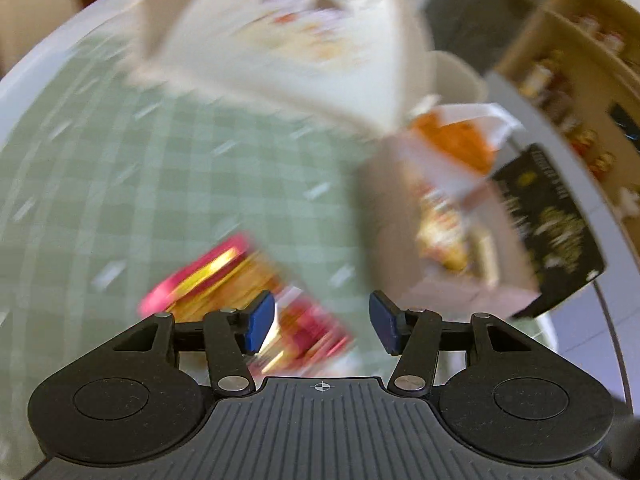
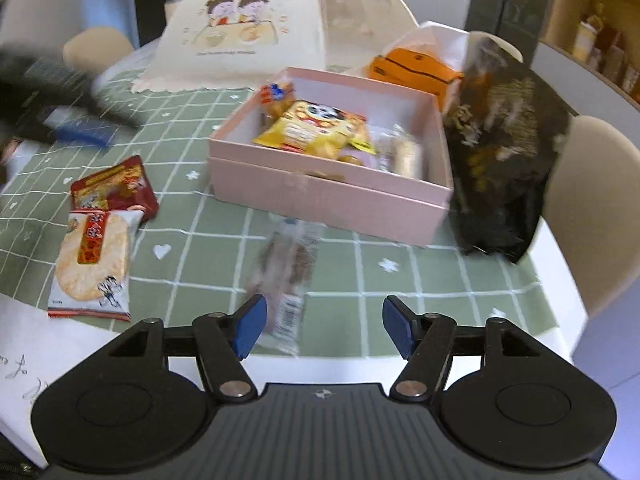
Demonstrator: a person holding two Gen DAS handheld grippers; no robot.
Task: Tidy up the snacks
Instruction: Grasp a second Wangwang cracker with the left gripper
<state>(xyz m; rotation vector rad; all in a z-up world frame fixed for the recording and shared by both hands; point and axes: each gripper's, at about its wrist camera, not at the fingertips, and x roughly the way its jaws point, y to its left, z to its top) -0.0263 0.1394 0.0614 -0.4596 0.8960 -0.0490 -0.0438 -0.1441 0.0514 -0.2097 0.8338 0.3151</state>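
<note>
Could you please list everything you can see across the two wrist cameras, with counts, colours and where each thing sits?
Tablecloth: one, green with white grid, covering the table.
Gift box: one, pink, open, centre of the cloth.
Yellow snack pack: one, yellow, inside the box, among other small packs.
Black snack bag: one, black with gold print, upright at the box's right end.
Orange carton: one, orange, behind the box.
Cartoon bag: one, cream, at the table's far side.
Rice cracker pack: one, white and red, left on the cloth.
Red snack pack: one, red, just behind the cracker.
Clear-wrapped brown snack: one, blurred, before the right gripper.
Left gripper: open, over a blurred red-yellow pack.
Right gripper: open.
</note>
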